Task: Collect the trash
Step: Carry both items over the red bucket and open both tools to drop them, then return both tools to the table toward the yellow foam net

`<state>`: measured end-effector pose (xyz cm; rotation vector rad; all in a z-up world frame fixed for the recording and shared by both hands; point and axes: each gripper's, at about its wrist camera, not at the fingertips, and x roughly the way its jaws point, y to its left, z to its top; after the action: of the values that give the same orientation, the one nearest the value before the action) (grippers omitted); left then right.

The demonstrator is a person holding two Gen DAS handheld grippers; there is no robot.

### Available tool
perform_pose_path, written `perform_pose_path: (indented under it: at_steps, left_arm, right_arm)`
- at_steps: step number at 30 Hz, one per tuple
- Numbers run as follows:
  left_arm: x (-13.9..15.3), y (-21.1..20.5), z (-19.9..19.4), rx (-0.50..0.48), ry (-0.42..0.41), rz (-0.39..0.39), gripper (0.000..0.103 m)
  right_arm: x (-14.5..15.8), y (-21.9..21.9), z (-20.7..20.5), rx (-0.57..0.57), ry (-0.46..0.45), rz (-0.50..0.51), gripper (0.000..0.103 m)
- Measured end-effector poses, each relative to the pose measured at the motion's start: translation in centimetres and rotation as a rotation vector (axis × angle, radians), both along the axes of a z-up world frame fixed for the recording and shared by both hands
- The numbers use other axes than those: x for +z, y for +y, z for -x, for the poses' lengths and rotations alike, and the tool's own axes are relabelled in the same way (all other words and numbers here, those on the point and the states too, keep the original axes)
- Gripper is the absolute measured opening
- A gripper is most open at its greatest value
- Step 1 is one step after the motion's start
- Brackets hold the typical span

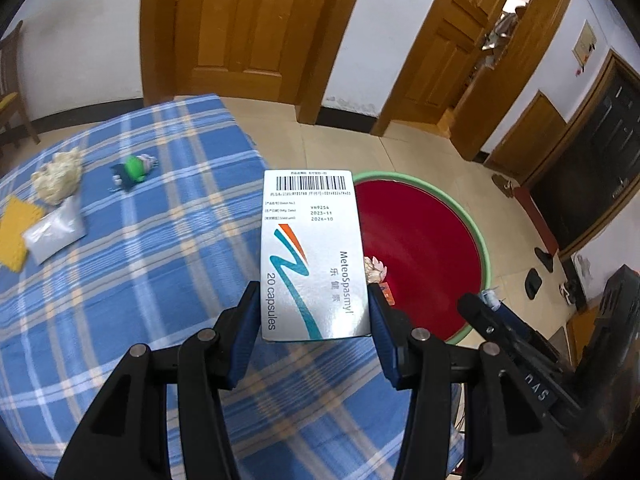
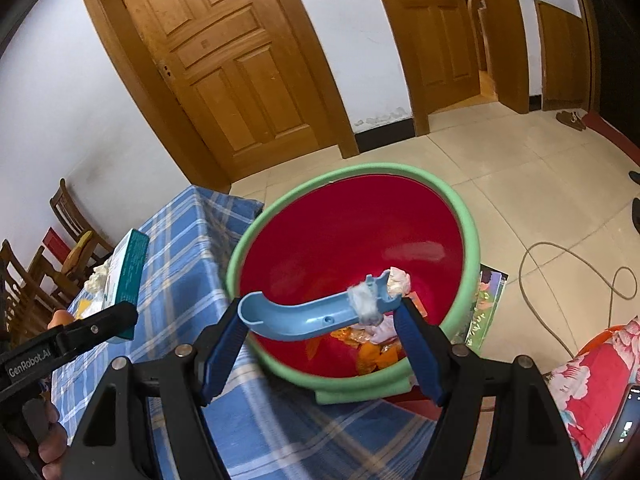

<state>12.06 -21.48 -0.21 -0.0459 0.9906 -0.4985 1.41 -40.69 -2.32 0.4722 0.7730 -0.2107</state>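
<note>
My left claw (image 1: pixel 314 312) grips an upright medicine box (image 1: pixel 312 256), my right claw (image 2: pixel 320 320) a blue plastic piece (image 2: pixel 312 314) crosswise; the red basin (image 2: pixel 468 216) lies at twelve o'clock, nearer the right.

**Checked table and tiled floor**

A table under a blue, white and beige plaid cloth (image 1: pixel 132 264) carries a crumpled cream wad (image 1: pixel 58 176), a flat yellow textured mat (image 1: pixel 14 232), a clear plastic bag (image 1: pixel 56 234) partly overlapping the mat, and a small green toy (image 1: pixel 134 170). On the beige tiled floor (image 2: pixel 532 184) lies a looped tan cord (image 2: pixel 536 280), perhaps a rope.
</note>
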Motion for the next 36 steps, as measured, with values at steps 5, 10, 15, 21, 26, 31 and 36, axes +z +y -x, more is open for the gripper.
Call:
perform_pose_path:
  at_steps: [5,10,15,21,26,31,36]
  left_arm:
    - [-0.8,-2.3,-1.0,-0.026,0.010,-0.022,0.052]
    - [-1.7,-4.3,-1.3,-0.039,0.021,-0.042,0.052]
    - [-2.3,-5.9,-1.3,-0.062,0.025,-0.049,0.052]
    - [-2.2,-7.2,-1.2,-0.087,0.011,-0.048,0.053]
    - [-2.2,-7.3,-1.7,-0.070,0.021,-0.028,0.056]
    - [-2.2,-6.7,-1.7,-0.051,0.029,-0.019,0.056]
    - [-1.5,-4.8,-1.4,-0.016,0.015,-0.014,0.056]
  right_arm:
    - [-1.1,-1.0,-0.6,-0.019,0.012,-0.017,0.077]
    - [-2.0,-2.7,-0.9,-0.031,0.006,-0.070,0.077]
    - [-1.8,-3.8,-0.8,-0.041,-0.020,-0.094,0.081]
    - [-2.3,-5.0,-0.7,-0.062,-0.032,-0.129,0.087]
    - [-1.9,-5.5,-0.4,-0.072,-0.035,-0.134,0.087]
    - [-1.4,-5.3,-0.1,-0.074,-0.040,-0.122,0.087]
    - [-1.0,-4.5,0.2,-0.063,-0.042,-0.120,0.087]
